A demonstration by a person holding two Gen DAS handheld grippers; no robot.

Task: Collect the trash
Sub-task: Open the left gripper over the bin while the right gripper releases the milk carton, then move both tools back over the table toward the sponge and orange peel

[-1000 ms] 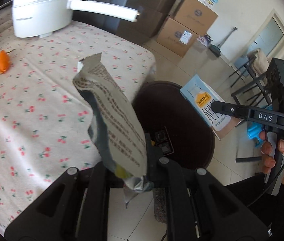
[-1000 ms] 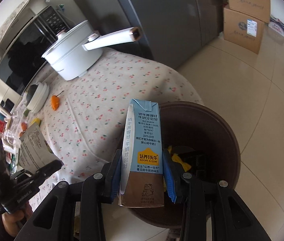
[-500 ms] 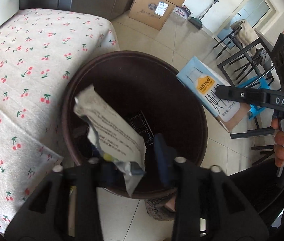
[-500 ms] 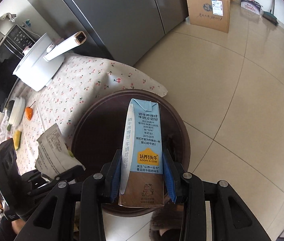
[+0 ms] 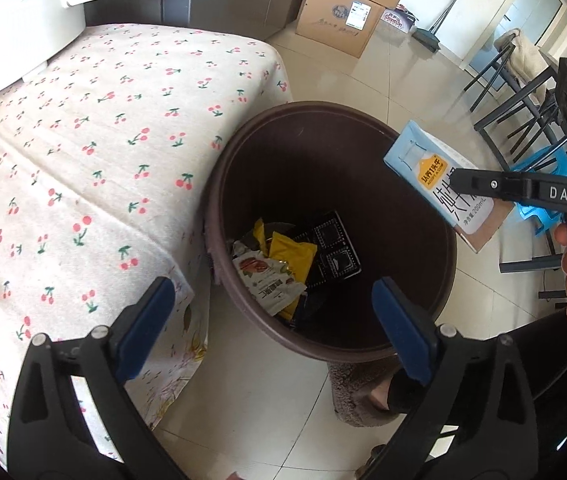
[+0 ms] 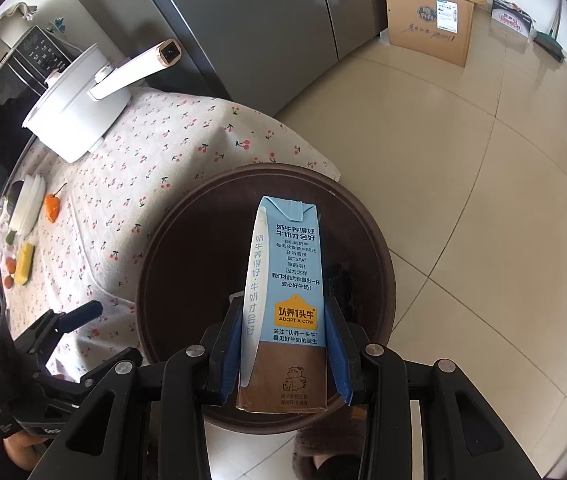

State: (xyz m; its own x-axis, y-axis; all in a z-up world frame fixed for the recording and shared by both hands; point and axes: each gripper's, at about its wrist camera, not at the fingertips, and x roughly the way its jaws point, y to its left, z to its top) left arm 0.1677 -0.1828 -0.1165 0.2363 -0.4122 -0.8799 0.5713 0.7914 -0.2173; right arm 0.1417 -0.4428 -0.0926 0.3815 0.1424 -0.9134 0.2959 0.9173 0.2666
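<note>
Two grippers working above bin [image 5: 219,208]. Left gripper [image 5: 273,312]: now standing wide and empty, wrapper [image 5: 269,280] gone from its grasp since half a second ago and lying inside bin among other packets. Right gripper [image 6: 283,356]: clamping milk carton [image 6: 285,300] by its lower half, holding it upright over bin mouth, not yet releasing. Judging one item deposited, one pending. Expecting next: opening right gripper over bin centre. Noting tablecloth [image 5: 83,140] edge touching bin rim; risking carton striking rim if released off-centre.
</note>
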